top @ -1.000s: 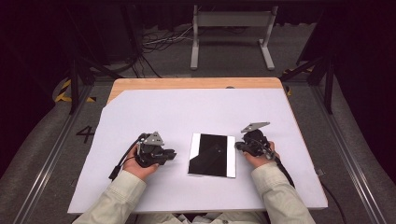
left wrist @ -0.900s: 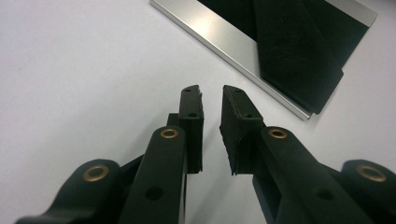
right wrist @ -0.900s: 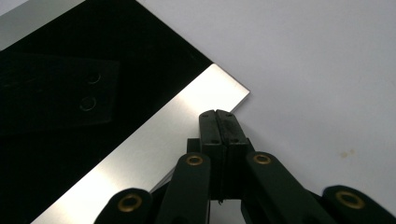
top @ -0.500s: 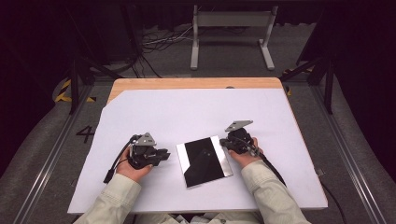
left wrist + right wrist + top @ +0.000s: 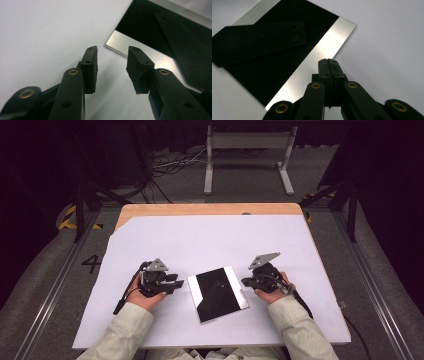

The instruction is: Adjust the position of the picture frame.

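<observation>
Plate point(image 5: 218, 293), at 6 o'clock on the table: a glossy black, mirror-like centre was seen, with brushed bare-metal strips along two edges; reflections were carried in the black field. White sheet point(image 5: 210, 245) under it: a matt, smooth, paper-like surface was noted. Table point(image 5: 200, 209): a pale wood edge with a smooth finish was exposed at 12 o'clock. Left gripper point(image 5: 111, 58) and right gripper point(image 5: 328, 61): matt black plastic jaws with brass-coloured rivets were noted; ribbed pads were seen. Sleeves point(image 5: 117, 332): pale woven cloth was recorded.

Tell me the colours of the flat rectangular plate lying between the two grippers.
The flat rectangular plate is glossy black in the middle with a silvery metal band along two opposite edges, clearest in the right gripper view.
</observation>
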`<state>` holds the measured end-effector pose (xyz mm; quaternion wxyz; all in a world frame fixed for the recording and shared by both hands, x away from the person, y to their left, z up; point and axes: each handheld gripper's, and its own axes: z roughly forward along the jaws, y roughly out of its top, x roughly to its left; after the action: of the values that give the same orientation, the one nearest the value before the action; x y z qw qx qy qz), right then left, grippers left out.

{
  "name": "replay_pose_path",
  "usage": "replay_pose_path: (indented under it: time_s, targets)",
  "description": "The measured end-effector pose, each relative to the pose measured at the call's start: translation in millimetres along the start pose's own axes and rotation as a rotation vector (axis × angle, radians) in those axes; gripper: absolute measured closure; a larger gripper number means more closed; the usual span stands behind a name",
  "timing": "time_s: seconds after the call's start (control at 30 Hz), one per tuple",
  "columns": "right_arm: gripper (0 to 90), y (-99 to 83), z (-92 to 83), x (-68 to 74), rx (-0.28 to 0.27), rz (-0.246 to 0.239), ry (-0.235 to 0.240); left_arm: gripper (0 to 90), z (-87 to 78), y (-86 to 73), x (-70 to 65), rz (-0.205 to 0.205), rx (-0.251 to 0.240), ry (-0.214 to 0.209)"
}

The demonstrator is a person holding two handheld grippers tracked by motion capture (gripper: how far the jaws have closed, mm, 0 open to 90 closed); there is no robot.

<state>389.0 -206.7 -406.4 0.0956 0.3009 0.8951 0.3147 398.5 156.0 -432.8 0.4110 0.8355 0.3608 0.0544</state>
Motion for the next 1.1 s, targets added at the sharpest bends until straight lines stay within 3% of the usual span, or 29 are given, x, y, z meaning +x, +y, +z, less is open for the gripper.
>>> replay_pose_path:
  time_s: [0.13, 0.27, 0.43, 0.67, 0.73, 0.83, 1.0, 1.1]
  targets:
    - [89.9, -4.3, -7.2, 13.3, 0.032, -0.038, 0.047, 57.4, 0.8, 5.3, 1.3, 0.012, 0.016, 0.034]
    - [90.0, -8.6, -7.0, 26.6, 0.065, -0.081, 0.087, 58.1, 1.8, 9.1, 2.2, 0.051, 0.037, 0.091]
    - [89.9, -16.8, -4.5, 35.6, 0.095, -0.102, 0.111, 63.3, 3.8, 11.3, 6.3, 0.056, 0.051, 0.091]
    - [90.0, -27.1, -2.5, 45.1, 0.12, -0.121, 0.156, 71.4, 6.6, 13.6, 10.8, 0.032, 0.052, 0.079]
    - [89.9, -27.7, 0.0, 47.1, 0.126, -0.127, 0.161, 75.5, 7.2, 14.0, 11.0, 0.036, 0.056, 0.095]
    - [90.0, -27.7, 3.5, 47.8, 0.136, -0.119, 0.157, 81.2, 5.9, 13.9, 11.3, 0.037, 0.047, 0.125]
    - [90.0, -25.5, 4.4, 47.4, 0.138, -0.119, 0.121, 86.9, -2.6, 13.7, 14.8, 0.025, 0.019, 0.136]
    - [90.0, -23.1, 5.2, 44.7, 0.124, -0.119, 0.013, 88.6, -4.5, 13.0, 15.7, 0.018, 0.013, 0.137]
